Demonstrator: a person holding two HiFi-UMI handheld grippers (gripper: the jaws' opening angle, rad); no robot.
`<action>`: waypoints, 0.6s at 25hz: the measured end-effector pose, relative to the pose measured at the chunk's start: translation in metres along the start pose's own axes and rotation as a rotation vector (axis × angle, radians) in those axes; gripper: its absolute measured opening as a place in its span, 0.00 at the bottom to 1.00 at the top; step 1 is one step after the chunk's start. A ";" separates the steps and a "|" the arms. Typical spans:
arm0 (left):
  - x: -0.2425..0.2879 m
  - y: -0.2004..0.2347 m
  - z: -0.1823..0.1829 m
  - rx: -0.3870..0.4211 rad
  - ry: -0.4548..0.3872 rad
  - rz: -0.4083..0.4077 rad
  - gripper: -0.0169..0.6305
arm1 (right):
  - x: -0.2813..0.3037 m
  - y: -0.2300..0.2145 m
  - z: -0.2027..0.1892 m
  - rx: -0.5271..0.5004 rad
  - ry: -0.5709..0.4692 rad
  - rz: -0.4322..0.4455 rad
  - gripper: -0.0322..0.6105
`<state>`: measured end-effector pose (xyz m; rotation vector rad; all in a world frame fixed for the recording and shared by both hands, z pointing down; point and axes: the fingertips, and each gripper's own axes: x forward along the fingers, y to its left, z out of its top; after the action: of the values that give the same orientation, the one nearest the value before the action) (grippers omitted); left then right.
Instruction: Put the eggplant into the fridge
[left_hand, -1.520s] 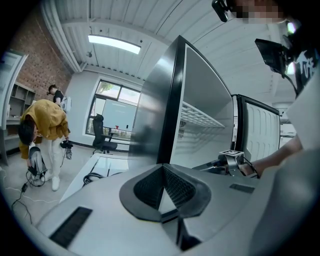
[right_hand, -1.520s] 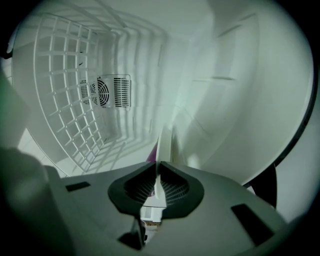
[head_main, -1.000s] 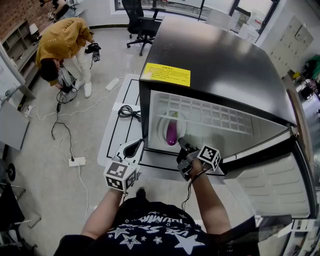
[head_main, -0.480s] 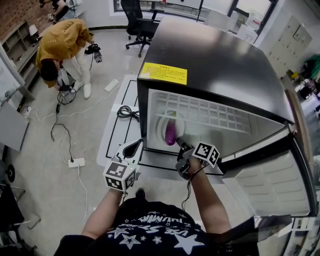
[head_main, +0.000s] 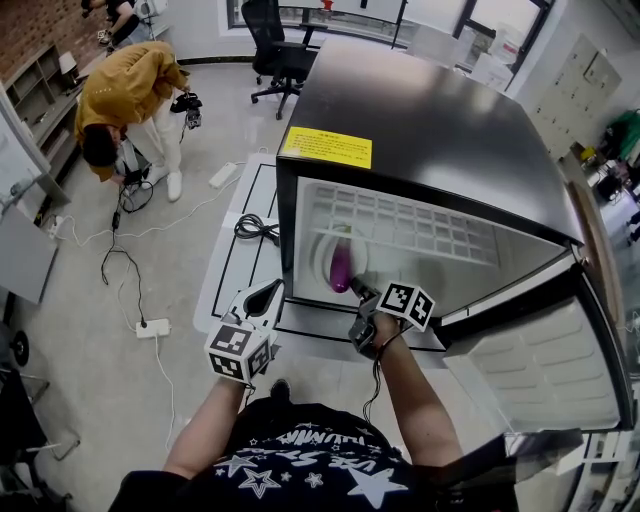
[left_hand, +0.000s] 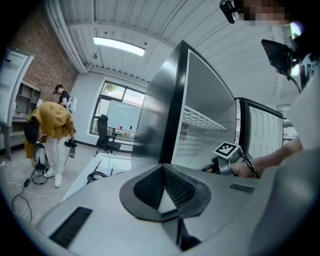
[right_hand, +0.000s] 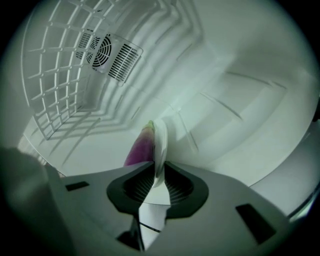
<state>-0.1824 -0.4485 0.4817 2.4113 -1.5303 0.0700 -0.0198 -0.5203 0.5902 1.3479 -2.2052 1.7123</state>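
Observation:
A purple eggplant (head_main: 341, 268) lies on a white plate (head_main: 322, 262) inside the open black fridge (head_main: 430, 120), under its wire shelf (head_main: 400, 225). My right gripper (head_main: 362, 296) reaches into the fridge opening and is shut on the plate's near rim. In the right gripper view the plate (right_hand: 161, 145) shows edge-on between the jaws of the right gripper (right_hand: 159, 167), with the eggplant (right_hand: 137, 150) on its left side. My left gripper (head_main: 268, 293) hangs outside, left of the fridge front. In its own view the left gripper (left_hand: 162, 167) is shut on nothing.
The fridge door (head_main: 540, 360) stands open to the right. A fan vent (right_hand: 107, 52) sits in the fridge's back wall. A person in a yellow top (head_main: 125, 90) bends over at the far left. An office chair (head_main: 275, 40), floor cables and a power strip (head_main: 150, 327) lie beyond.
My right gripper has edged slightly up and left at the fridge opening, still holding the plate with the eggplant. The left gripper has stayed put.

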 end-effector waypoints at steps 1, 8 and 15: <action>0.000 0.000 0.000 0.001 -0.001 0.000 0.04 | 0.000 -0.001 0.000 -0.007 0.000 -0.009 0.11; 0.000 -0.001 0.001 0.006 -0.002 -0.003 0.04 | -0.006 -0.006 0.004 -0.030 -0.018 -0.047 0.13; -0.002 -0.007 0.000 0.006 0.003 -0.007 0.04 | -0.021 -0.001 0.005 0.005 -0.062 -0.003 0.13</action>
<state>-0.1770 -0.4434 0.4801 2.4202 -1.5221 0.0776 -0.0038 -0.5123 0.5786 1.4240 -2.2315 1.6989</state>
